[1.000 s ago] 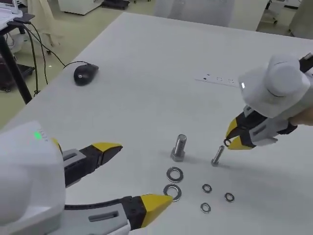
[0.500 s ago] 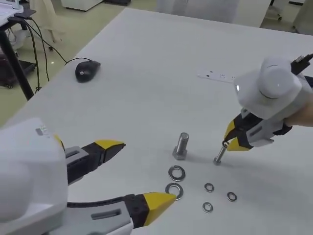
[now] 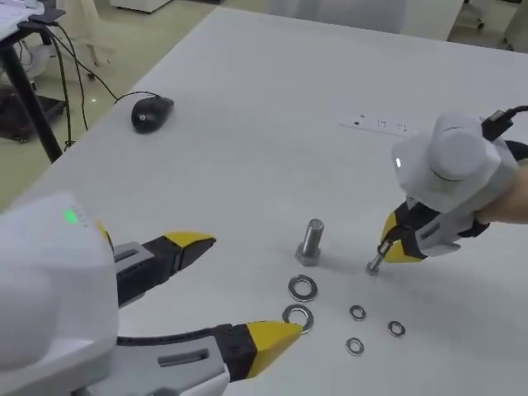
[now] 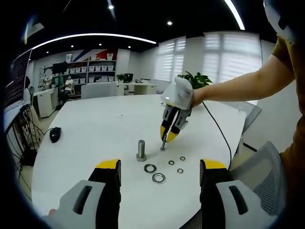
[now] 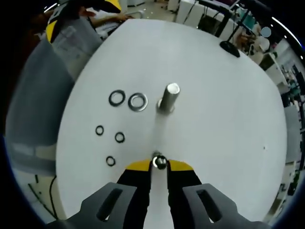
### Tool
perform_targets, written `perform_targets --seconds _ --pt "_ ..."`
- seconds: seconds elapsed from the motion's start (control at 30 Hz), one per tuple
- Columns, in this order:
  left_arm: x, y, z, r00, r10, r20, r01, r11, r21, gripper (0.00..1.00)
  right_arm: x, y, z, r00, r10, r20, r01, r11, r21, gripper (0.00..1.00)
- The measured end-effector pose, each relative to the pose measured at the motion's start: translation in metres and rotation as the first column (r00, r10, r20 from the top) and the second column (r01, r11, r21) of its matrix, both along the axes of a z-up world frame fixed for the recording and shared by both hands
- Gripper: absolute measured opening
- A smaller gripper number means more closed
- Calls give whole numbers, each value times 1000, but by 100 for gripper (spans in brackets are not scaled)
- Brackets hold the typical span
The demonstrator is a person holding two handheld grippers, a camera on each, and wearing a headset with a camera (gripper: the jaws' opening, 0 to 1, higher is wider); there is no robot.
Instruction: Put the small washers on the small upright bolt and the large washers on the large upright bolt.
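Head view: pinched tight in right gripper (image 3: pixel 388 248), one small washer (image 3: pixel 383 247) (thin steel ring) atop small bolt (image 3: pixel 374 266). Just left, large bolt (image 3: pixel 311 242), hex head down. Flat on table (image 3: pixel 247 124): two large washers (image 3: pixel 303 288) (image 3: pixel 297 316), three loose small washers (image 3: pixel 357 313) (image 3: pixel 397 328) (image 3: pixel 355 346). Left gripper (image 3: pixel 252 287) spread wide, near them.

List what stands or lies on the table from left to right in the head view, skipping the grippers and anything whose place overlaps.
mouse → large bolt → small bolt
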State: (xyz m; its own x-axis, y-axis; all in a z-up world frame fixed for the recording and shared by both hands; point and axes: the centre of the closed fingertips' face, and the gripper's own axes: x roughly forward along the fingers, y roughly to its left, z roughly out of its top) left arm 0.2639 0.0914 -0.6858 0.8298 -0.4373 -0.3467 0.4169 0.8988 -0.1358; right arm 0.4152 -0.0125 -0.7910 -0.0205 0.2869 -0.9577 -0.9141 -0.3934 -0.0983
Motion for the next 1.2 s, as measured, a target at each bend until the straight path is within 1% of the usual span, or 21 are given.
perform_targets --seconds 0.17,0.23,0.27,0.5,0.57,0.7,0.73,0.8,0.87,0.93,1.0,1.1,1.13,1.17,1.2 --pt "0 0 0 1000 3 -2 -3 1000 -3 66 1 0 -10 1000 -1 0 1 1000 8 13" --pt "0 1 0 1000 4 -2 -4 1000 -2 66 2 -1 -13 1000 -2 2 2 1000 7 13" --pt "0 1 0 1000 5 -2 -5 1000 -3 66 2 -2 -15 1000 -7 -6 7 1000 4 13" --pt "1 1 -1 1000 6 -6 -6 1000 -3 66 4 -4 -27 1000 -1 -1 1 1000 0 13" --pt "1 2 -1 1000 7 -5 -7 1000 -3 66 8 -4 -34 1000 -3 1 3 1000 -1 13" --pt "1 3 0 1000 8 -3 -8 1000 -1 66 7 -4 -30 1000 -10 0 10 1000 10 14" --pt "0 3 0 1000 8 -4 -8 1000 0 66 9 -5 -30 1000 -13 0 13 1000 8 14" --pt "0 3 0 1000 7 -4 -7 1000 3 66 9 -7 -25 1000 -22 -7 22 1000 12 14" --pt "0 2 1 1000 5 -1 -5 1000 2 66 8 -10 -22 1000 -27 6 27 1000 13 14" --pt "-1 1 4 1000 2 7 -2 1000 5 66 7 -13 -16 999 -42 6 42 999 15 14" --pt "-1 0 6 1000 0 10 0 1000 7 66 4 -16 -11 999 -48 10 48 999 22 14" --pt "-2 -1 10 1000 -6 23 5 1000 11 66 -2 -22 -7 998 -59 3 58 998 19 14" --pt "-2 -1 11 1000 -7 29 7 1000 10 66 -6 -25 -6 998 -57 3 56 998 17 14" --pt "-3 -1 11 1000 -4 29 4 1000 9 66 -10 -26 -5 999 -53 1 53 999 14 14" --pt "-3 0 11 1000 -3 26 2 1000 9 66 -17 -30 -4 999 -52 -6 52 999 8 14"
